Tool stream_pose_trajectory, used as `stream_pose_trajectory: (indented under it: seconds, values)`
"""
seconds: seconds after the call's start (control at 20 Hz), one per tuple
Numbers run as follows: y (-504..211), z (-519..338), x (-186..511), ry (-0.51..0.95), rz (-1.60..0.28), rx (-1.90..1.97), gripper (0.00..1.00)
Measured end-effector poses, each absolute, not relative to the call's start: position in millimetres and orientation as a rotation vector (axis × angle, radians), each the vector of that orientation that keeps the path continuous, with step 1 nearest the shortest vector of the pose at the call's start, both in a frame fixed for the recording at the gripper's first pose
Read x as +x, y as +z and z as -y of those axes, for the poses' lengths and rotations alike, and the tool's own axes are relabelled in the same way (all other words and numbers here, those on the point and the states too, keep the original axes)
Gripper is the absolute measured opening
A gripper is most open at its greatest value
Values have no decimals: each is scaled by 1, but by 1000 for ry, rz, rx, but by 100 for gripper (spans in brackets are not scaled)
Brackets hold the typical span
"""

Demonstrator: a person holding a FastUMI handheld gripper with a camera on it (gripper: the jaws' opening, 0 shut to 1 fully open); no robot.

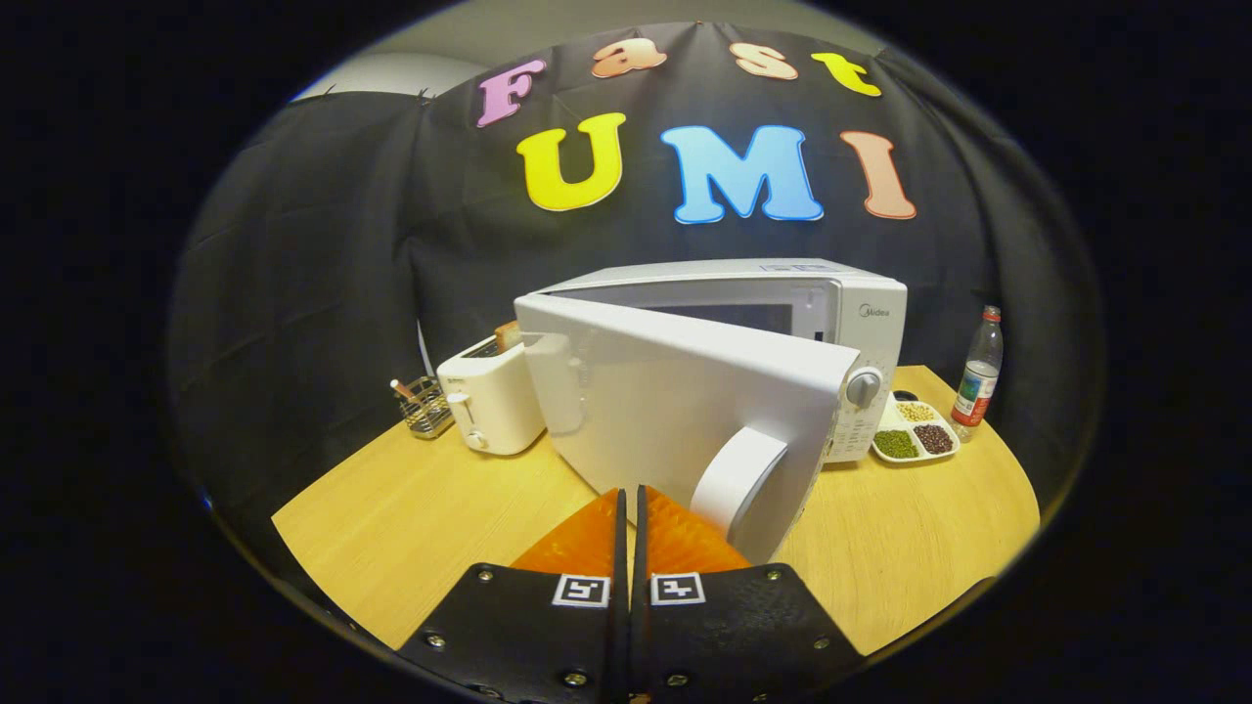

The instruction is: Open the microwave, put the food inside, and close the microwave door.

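We see a white microwave (831, 313) standing on the wooden table, its door (685, 401) swung partly open toward us, hinged on the side nearest the toaster. The door's outer face is plain white, and a broad curved white handle (738, 479) stands out from it near its free edge. Behind the door's upper edge we make out a dark strip of the cavity. The control panel with a round grey knob (865, 388) runs down the body beside the opening. We cannot tell which item is the food.
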State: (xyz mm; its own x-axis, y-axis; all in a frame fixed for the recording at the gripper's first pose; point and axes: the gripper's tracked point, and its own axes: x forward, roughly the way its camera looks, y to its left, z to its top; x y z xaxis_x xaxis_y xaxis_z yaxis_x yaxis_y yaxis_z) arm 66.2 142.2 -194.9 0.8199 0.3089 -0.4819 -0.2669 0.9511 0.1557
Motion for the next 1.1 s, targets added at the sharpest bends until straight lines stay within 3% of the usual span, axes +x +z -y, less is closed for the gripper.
stream_pose_trajectory:
  seconds: [1.1]
  values:
    - [-212,-81,209,58,-502,138,1]
